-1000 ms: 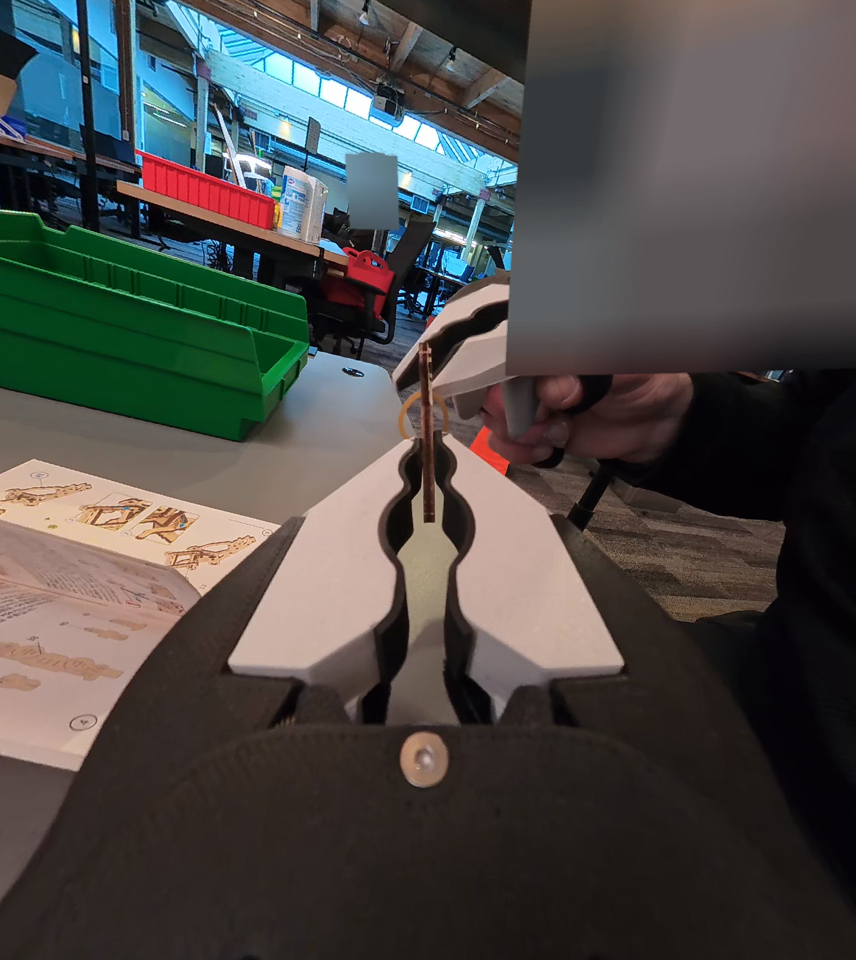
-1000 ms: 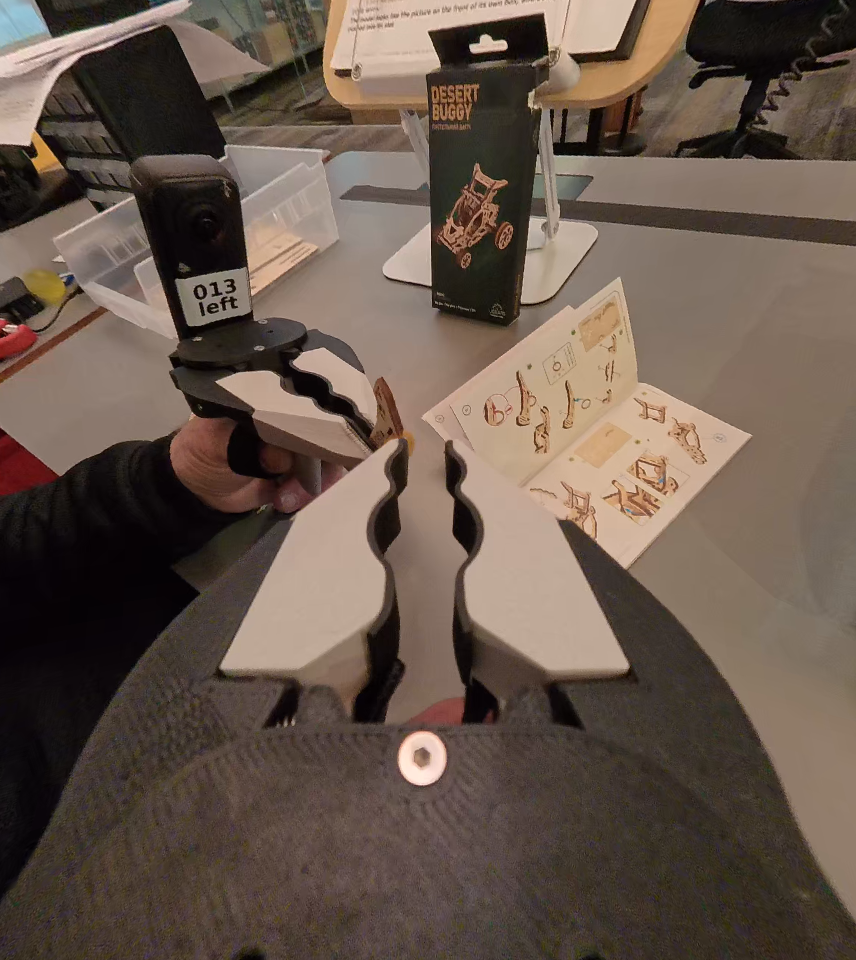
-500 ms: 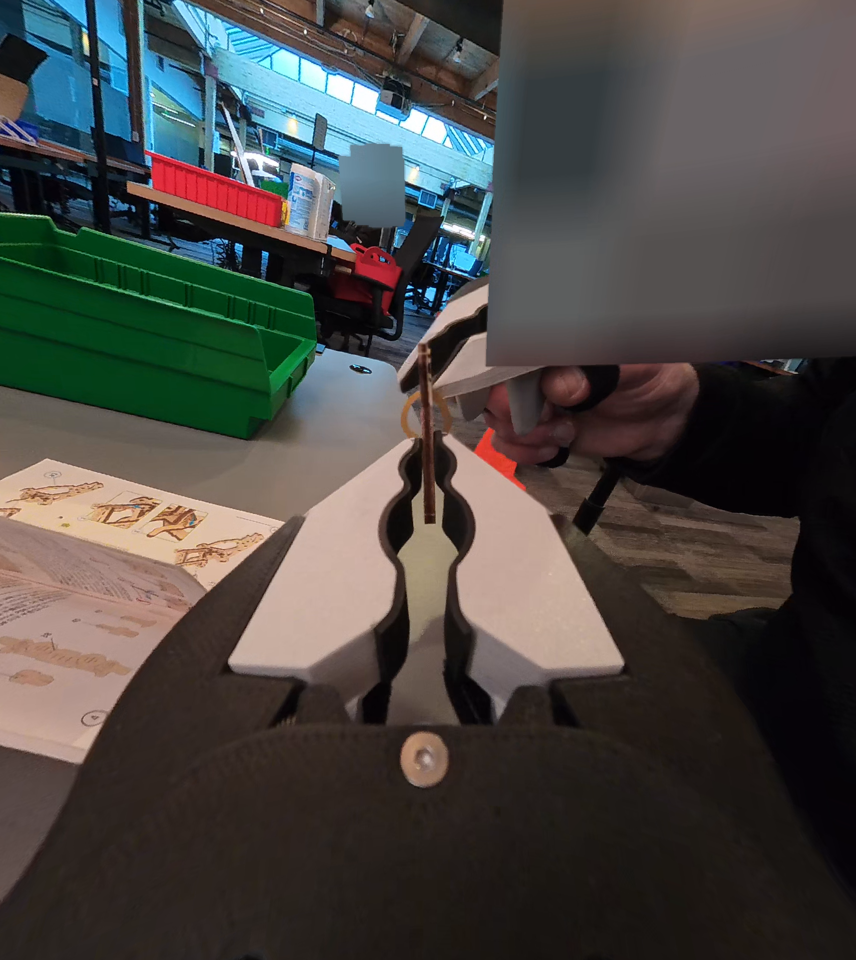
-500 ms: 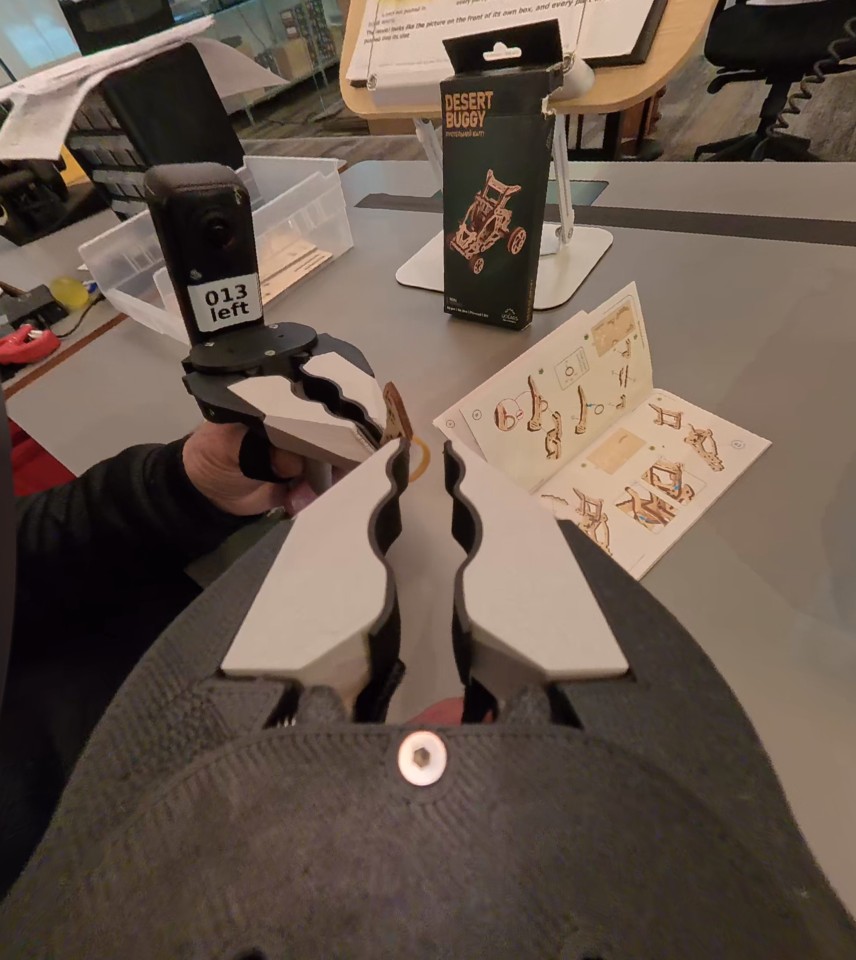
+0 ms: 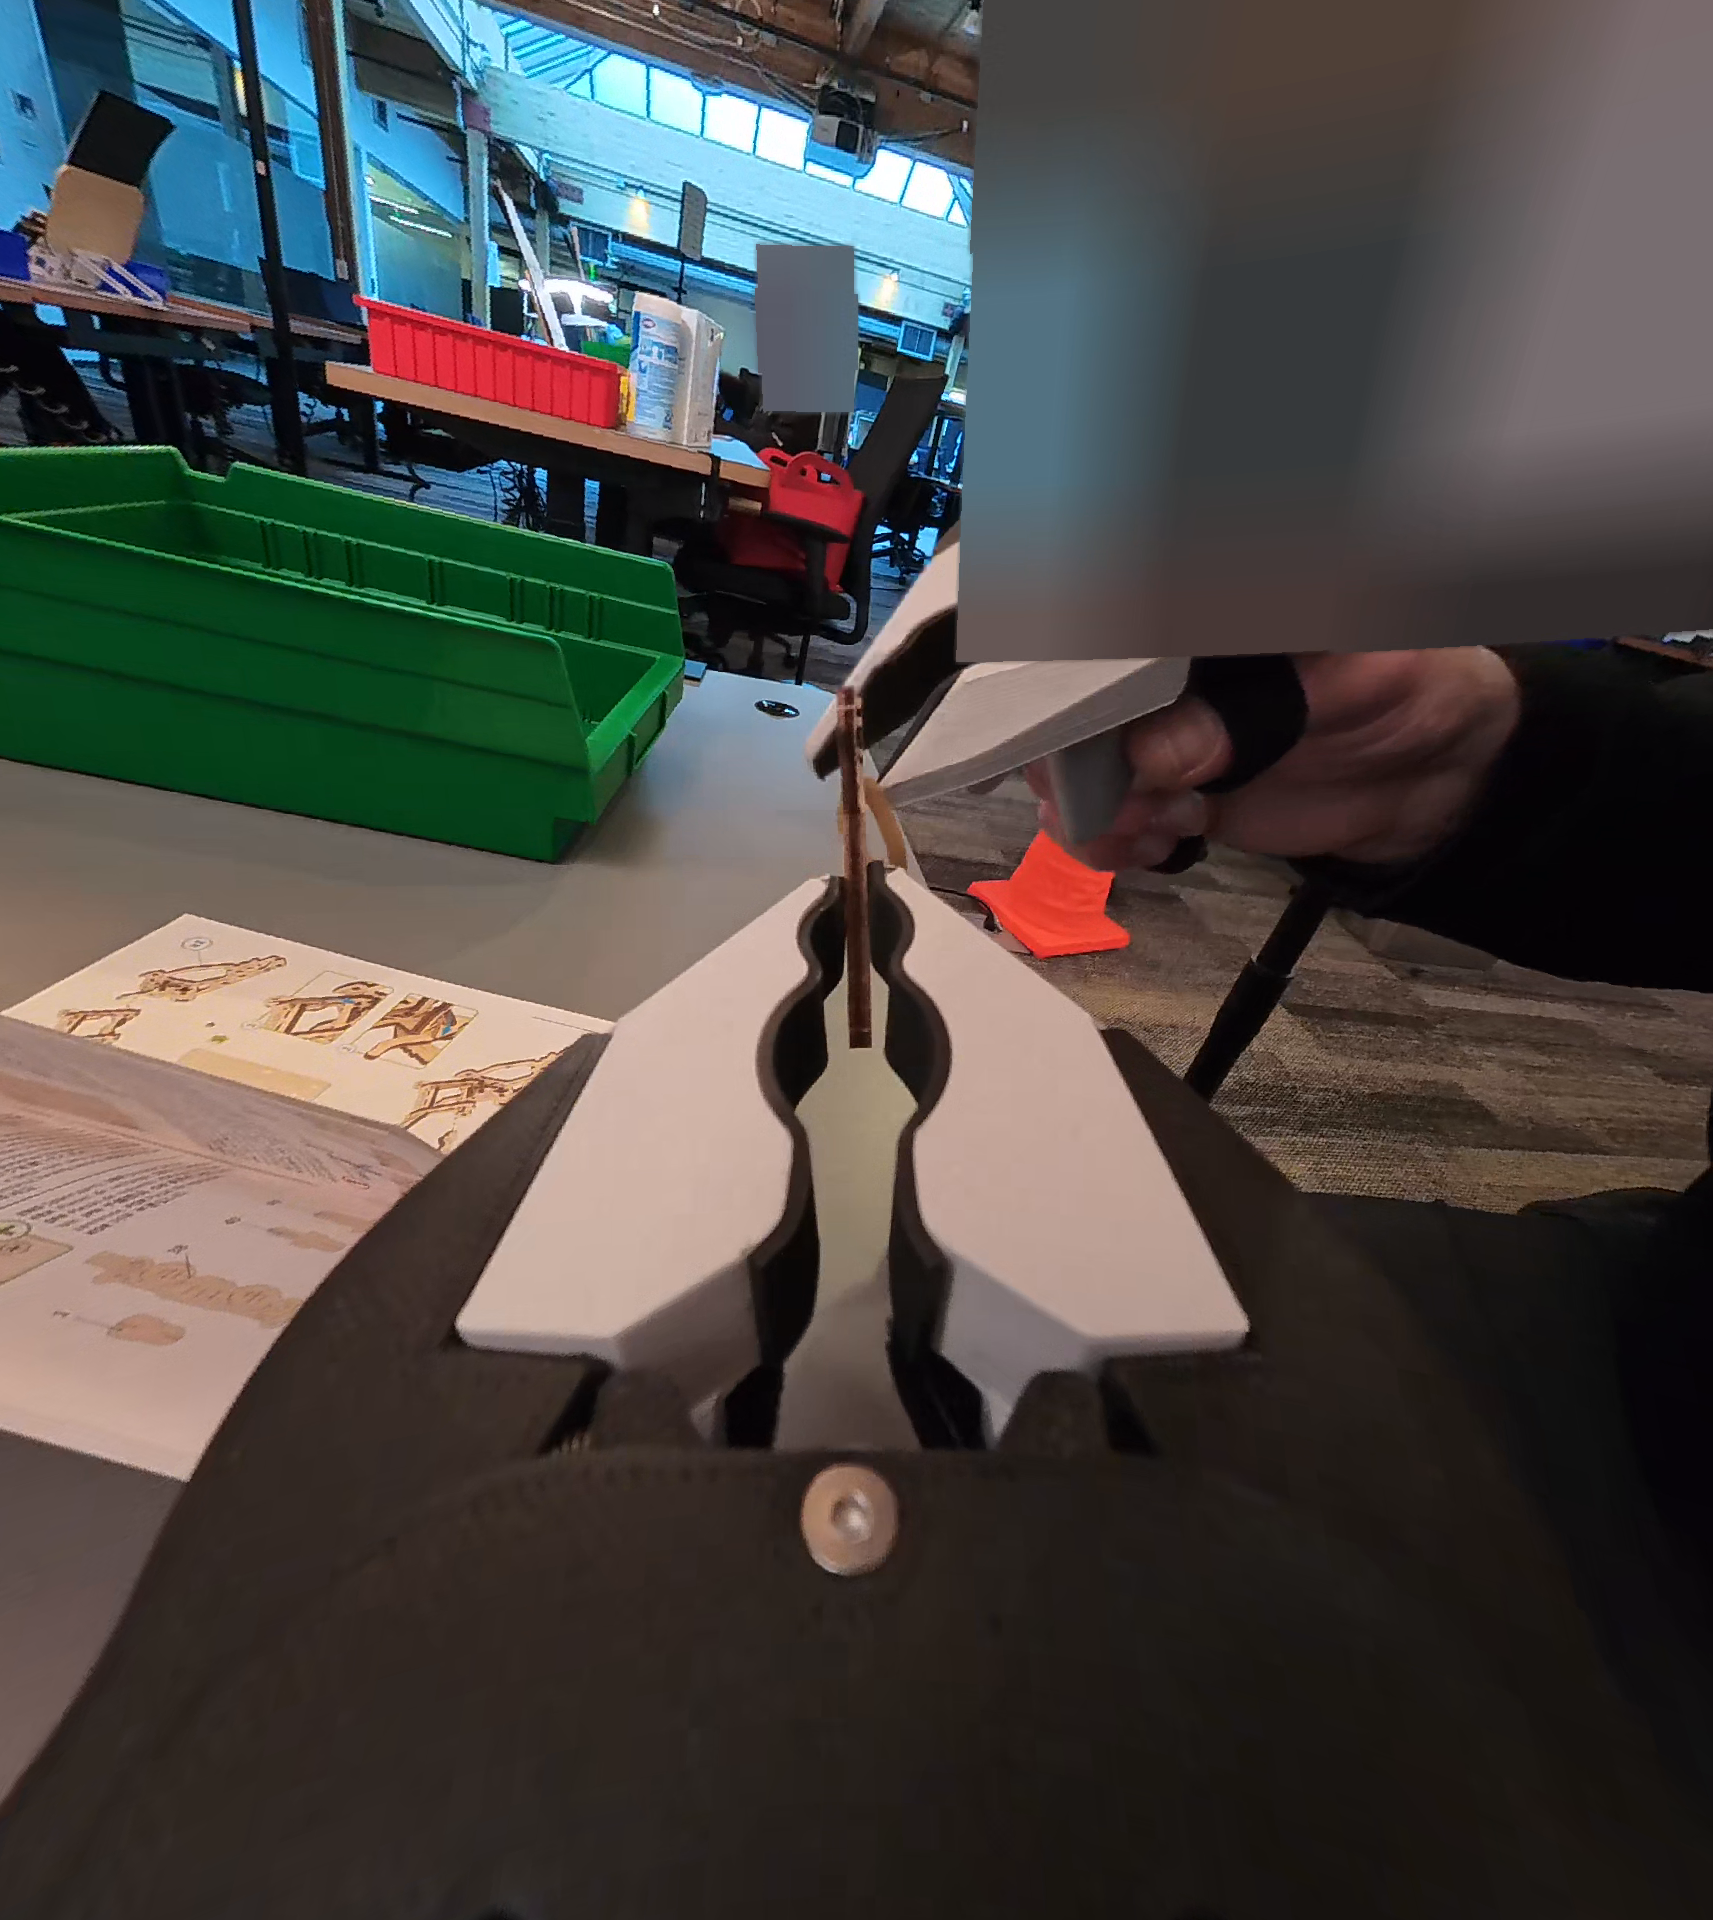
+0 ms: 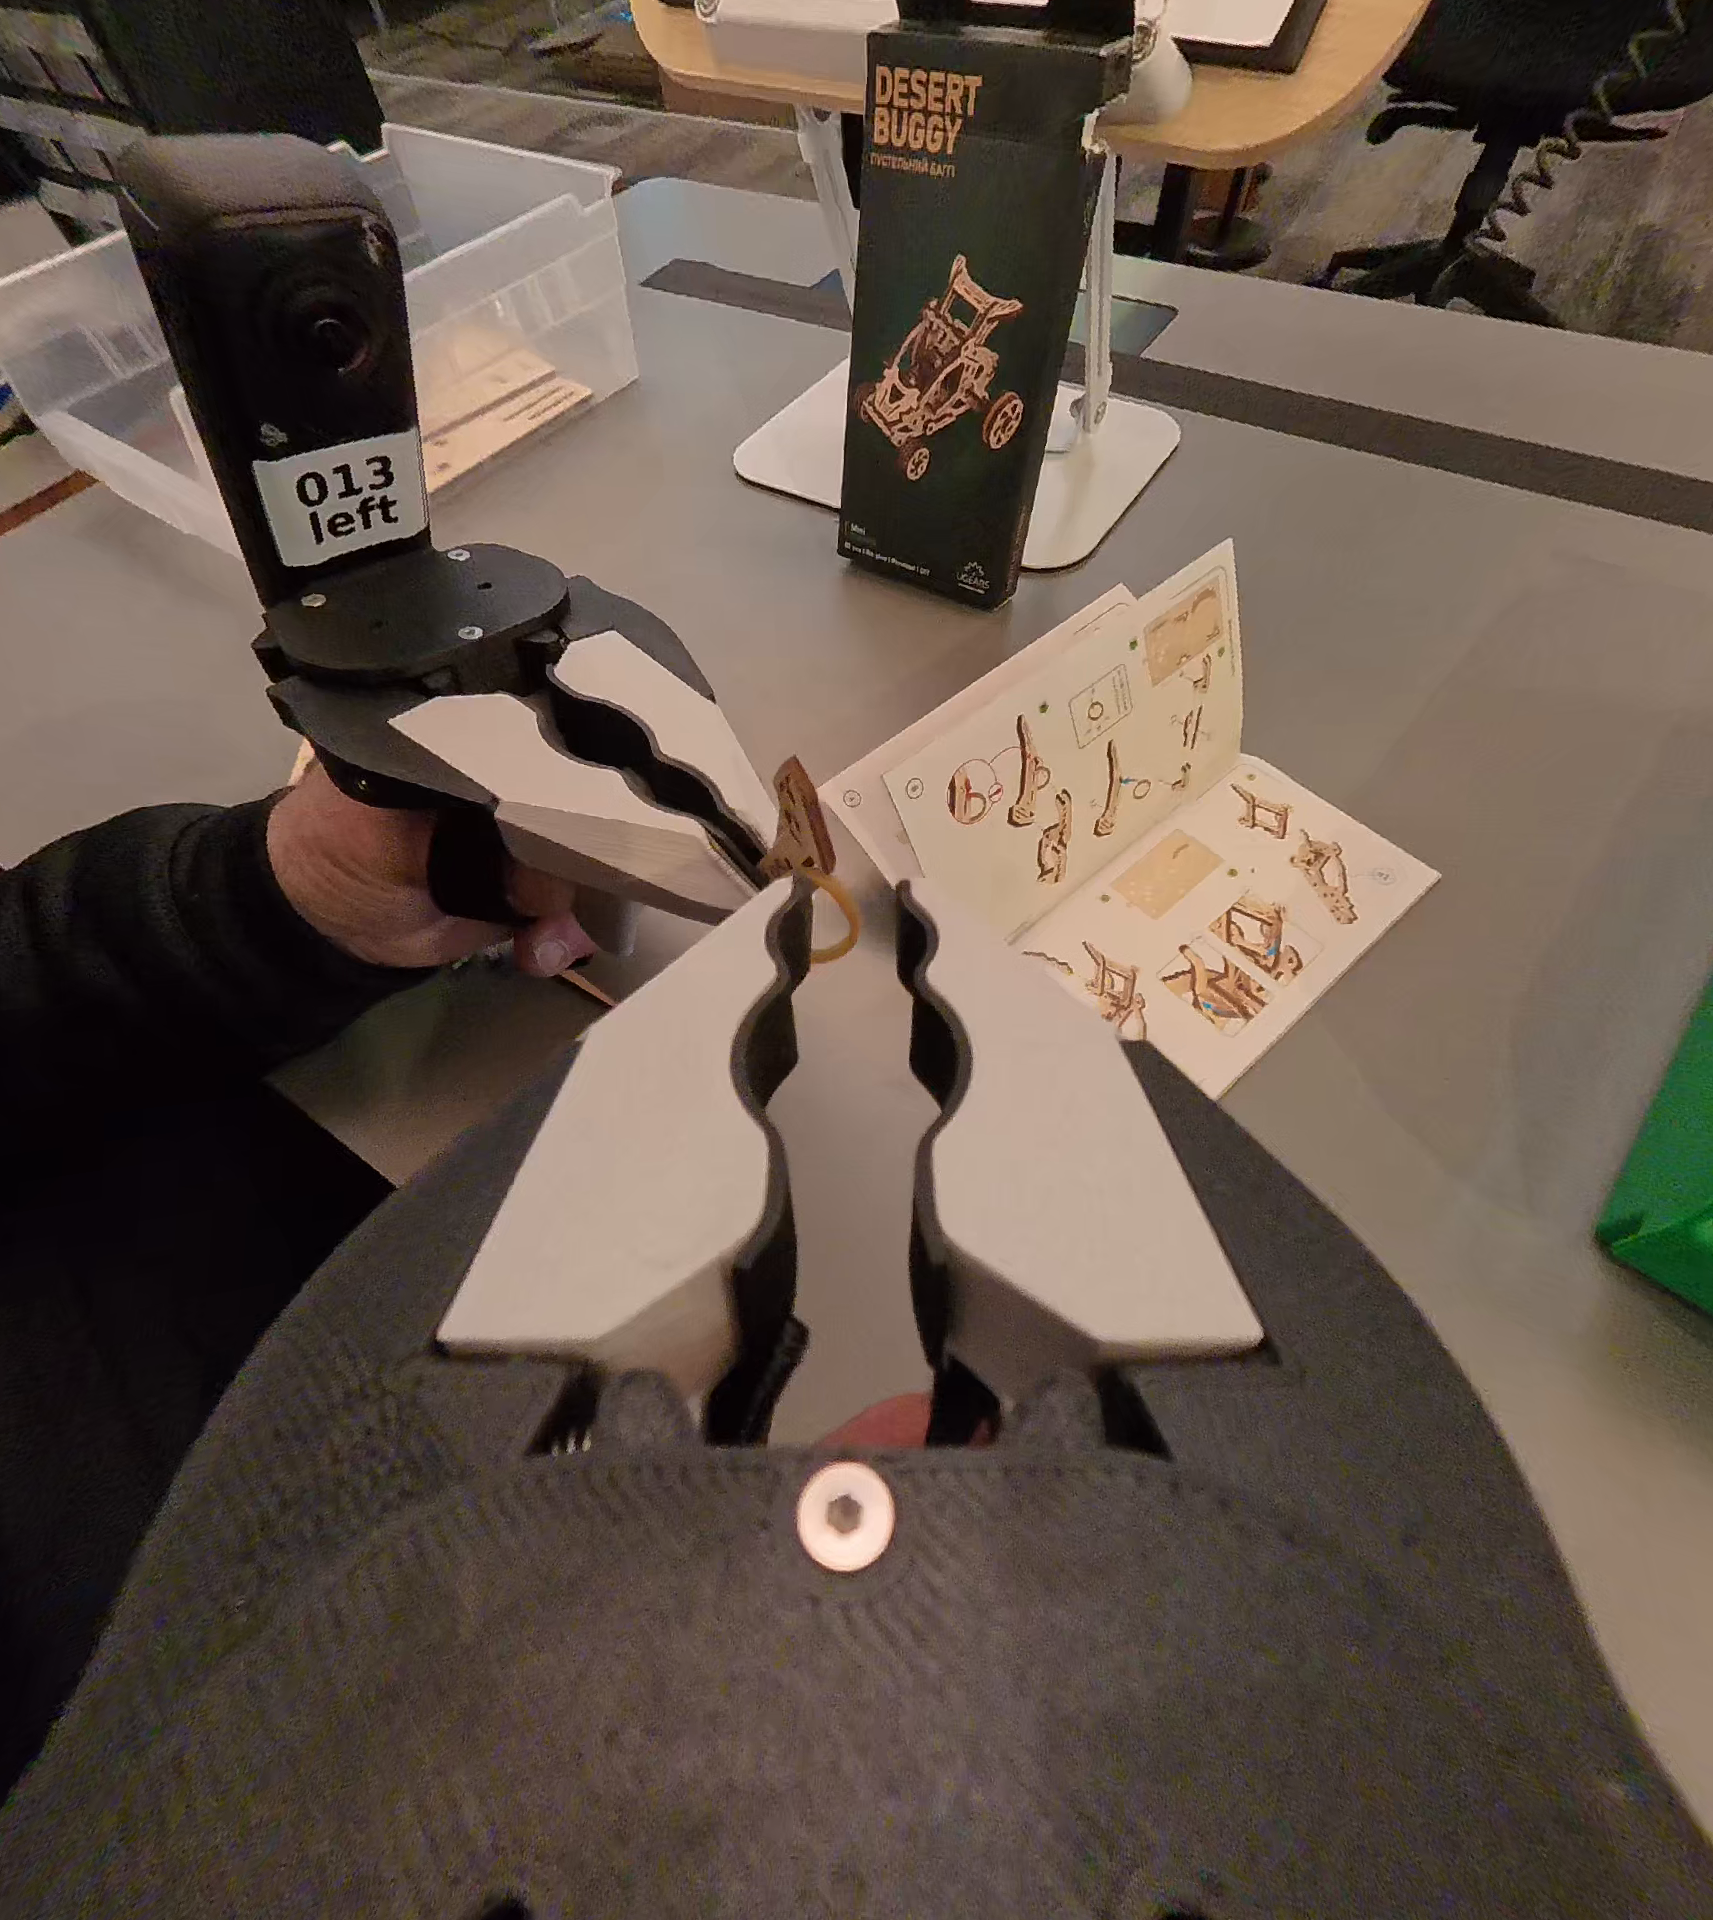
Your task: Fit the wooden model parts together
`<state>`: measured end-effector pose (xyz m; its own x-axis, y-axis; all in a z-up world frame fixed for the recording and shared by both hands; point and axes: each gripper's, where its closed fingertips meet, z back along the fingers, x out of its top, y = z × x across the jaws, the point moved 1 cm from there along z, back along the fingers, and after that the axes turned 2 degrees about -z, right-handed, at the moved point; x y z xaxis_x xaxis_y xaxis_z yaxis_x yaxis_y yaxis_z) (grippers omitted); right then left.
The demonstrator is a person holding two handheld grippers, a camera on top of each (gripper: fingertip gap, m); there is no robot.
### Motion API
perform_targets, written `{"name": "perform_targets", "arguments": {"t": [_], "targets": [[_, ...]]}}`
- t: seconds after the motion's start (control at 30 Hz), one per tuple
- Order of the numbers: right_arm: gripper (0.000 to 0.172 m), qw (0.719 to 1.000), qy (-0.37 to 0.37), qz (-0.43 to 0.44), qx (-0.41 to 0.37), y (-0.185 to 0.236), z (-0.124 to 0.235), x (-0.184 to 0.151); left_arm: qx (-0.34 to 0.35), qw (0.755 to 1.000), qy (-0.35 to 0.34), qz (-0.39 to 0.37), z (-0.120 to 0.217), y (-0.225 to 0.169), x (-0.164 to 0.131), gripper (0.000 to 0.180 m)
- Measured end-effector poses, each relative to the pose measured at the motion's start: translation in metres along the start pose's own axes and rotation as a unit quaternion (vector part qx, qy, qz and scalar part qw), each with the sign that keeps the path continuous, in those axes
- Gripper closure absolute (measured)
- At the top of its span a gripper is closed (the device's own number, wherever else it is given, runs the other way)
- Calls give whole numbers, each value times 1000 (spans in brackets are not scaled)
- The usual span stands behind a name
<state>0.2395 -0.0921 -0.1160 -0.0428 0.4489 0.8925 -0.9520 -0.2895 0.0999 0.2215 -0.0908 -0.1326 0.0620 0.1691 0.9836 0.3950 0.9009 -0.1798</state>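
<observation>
Notably, printed box [image 6: 966, 312]; labelled camera [image 6: 280, 343]; booklet [image 6: 1143, 821], seemingly illustrated.

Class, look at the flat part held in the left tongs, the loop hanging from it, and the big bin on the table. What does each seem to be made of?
Flat part: thin plywood, it seems, pale matt face with dark, burnt-looking cut edges.
Loop: probably a rubber band, thin, yellowish, hanging in a limp curve.
Bin: moulded plastic, uniform glossy green with ribbed walls.

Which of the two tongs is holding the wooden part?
The left tongs, with the camera mounted on top: its fingers are shut on the flat wooden part, rubber band dangling. The right tongs stand apart, gripping nothing.
</observation>
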Motion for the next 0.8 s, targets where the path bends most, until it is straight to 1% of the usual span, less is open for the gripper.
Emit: {"name": "perform_targets", "arguments": {"t": [0.13,0.27,0.47,0.57,0.8], "targets": [[161,1000,-7,-26,15,1,-1,-2,-1,1000,1,0,0,-1,0,179],[162,999,-21,-34,30,4,1,1,-4,1000,0,0,0,-2,0,179],[172,994,-37,-68,77,6,2,1,-9,1000,1,-1,-1,-3,0,179],[172,992,-44,-73,92,6,4,1,-12,1000,-1,-1,-1,-4,0,179],[172,992,-58,-54,95,6,4,0,-29,999,-13,21,1,-6,3,179]]}}
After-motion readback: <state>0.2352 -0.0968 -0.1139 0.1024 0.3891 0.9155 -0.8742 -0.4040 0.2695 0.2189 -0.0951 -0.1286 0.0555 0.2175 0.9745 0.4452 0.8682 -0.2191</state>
